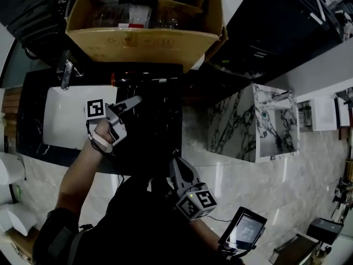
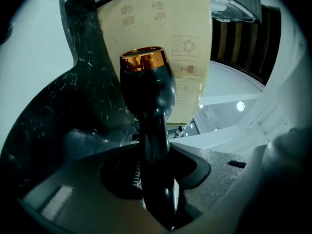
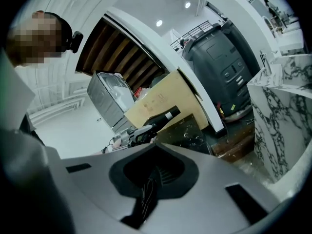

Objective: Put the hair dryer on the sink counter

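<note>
Left tool (image 1: 135,100) clamps the hair dryer (image 2: 146,89) by its handle over the sink counter (image 1: 30,112), while right tool (image 1: 175,163) is closed.

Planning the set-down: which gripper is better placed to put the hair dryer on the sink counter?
Left. The left gripper clamps the hair dryer over the counter; the right gripper hangs back near the body.

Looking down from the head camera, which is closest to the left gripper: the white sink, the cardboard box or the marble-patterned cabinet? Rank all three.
1. White sink: nearest, right beside the left gripper, on its left.
2. Cardboard box: ahead of it, toward the picture's top.
3. Marble-patterned cabinet: farthest, well off to the right.
</note>
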Tool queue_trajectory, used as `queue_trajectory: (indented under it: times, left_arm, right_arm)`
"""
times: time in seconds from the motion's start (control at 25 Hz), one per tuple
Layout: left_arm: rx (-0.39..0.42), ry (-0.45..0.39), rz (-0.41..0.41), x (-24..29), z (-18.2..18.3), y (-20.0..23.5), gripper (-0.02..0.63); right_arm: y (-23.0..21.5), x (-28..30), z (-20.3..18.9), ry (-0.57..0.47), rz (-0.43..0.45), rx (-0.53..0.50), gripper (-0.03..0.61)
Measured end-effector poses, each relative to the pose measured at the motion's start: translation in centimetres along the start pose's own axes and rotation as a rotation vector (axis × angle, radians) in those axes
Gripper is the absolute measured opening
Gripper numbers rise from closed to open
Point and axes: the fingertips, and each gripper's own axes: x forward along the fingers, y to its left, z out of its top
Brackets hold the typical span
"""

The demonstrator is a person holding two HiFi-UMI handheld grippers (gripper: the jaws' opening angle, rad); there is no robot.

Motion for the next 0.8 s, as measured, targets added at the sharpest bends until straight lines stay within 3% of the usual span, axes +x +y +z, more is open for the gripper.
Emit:
queue_trajectory:
  times: [0.24,0.8]
  left_arm:
    - [-0.032,0.041,0.042,1.4,1.3,3.8,0.147]
    - [-0.042,0.082,0.042,2.7,1.2,5.8,0.147]
  right_arm:
    - [-0.4,1.4,-0.9,0.022,-0.024,0.025,-0.005]
    - [-1.7,3.0,-1.1,0.015,-0.055,0.059,-0.005]
